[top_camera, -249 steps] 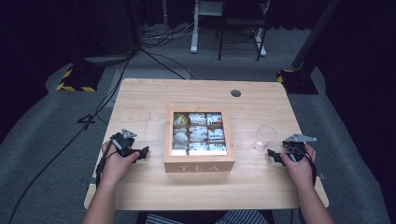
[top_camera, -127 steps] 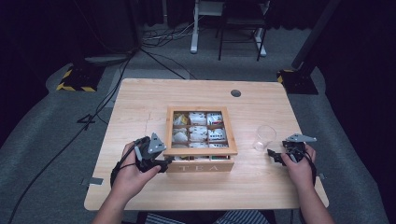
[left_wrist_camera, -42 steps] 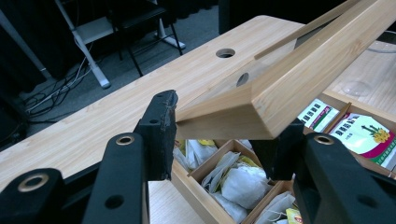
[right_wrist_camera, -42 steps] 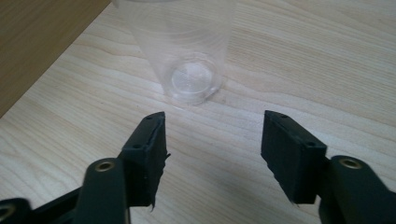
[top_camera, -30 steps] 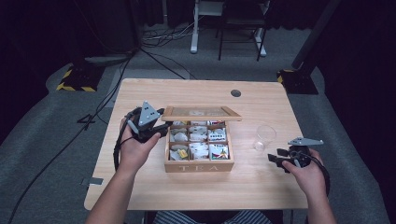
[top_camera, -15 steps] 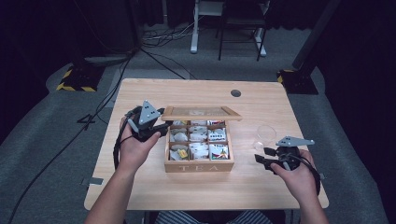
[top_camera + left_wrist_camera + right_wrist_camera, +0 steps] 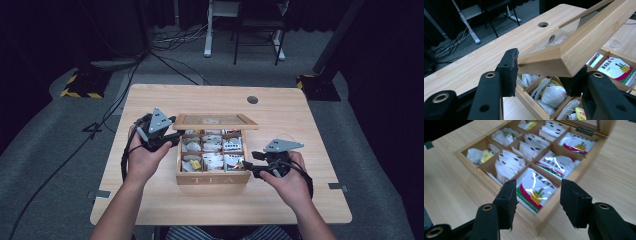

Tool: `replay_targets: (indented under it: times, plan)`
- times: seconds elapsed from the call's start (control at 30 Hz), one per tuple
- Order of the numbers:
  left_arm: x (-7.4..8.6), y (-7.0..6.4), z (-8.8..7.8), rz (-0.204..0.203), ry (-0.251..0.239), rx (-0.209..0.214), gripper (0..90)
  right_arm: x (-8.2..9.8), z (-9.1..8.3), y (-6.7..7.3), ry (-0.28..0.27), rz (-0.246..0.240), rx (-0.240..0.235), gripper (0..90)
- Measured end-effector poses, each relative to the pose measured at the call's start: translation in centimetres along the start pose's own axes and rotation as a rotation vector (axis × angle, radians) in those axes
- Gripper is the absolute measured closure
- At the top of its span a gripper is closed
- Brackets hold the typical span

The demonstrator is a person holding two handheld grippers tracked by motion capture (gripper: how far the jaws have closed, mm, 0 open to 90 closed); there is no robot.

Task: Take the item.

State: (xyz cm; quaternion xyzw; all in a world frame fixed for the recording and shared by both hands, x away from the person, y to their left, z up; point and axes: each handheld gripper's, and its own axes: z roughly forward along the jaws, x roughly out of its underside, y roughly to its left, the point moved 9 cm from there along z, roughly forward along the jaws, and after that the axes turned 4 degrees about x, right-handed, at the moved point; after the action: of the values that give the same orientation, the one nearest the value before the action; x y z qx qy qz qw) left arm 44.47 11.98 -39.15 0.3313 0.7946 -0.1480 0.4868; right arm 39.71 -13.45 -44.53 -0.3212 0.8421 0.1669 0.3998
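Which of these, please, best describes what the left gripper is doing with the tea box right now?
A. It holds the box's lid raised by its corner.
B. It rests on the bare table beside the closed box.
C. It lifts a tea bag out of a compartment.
A: in the left gripper view the left gripper has its jaws clamped on the corner of the wooden lid, held up above the tea bags.

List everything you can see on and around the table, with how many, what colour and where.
tea box: one, light wood, table centre, open
lid: one, wood with clear pane, raised at the box's far edge
tea bags: many, white, some green and red, in the compartments
glass: one, clear, right of the box
table: one, light wood
left tool: black, shut on the lid's corner
right tool: black, open, at the box's right side
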Motion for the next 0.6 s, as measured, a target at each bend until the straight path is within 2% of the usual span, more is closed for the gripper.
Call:
replay_targets:
  times: [0.27, 0.6]
  plan:
    - [0.0, 0.0, 0.0, 0.0, 0.0, 0.003, 52.4, -1.3, 1.3, 1.7, 0.0, -0.014, -0.029, 49.0]
    - [0.1, 0.0, 0.0, -0.002, 0.002, 0.005, 52.2, -2.7, 2.9, 4.3, -0.011, 0.002, -0.06, 49.0]
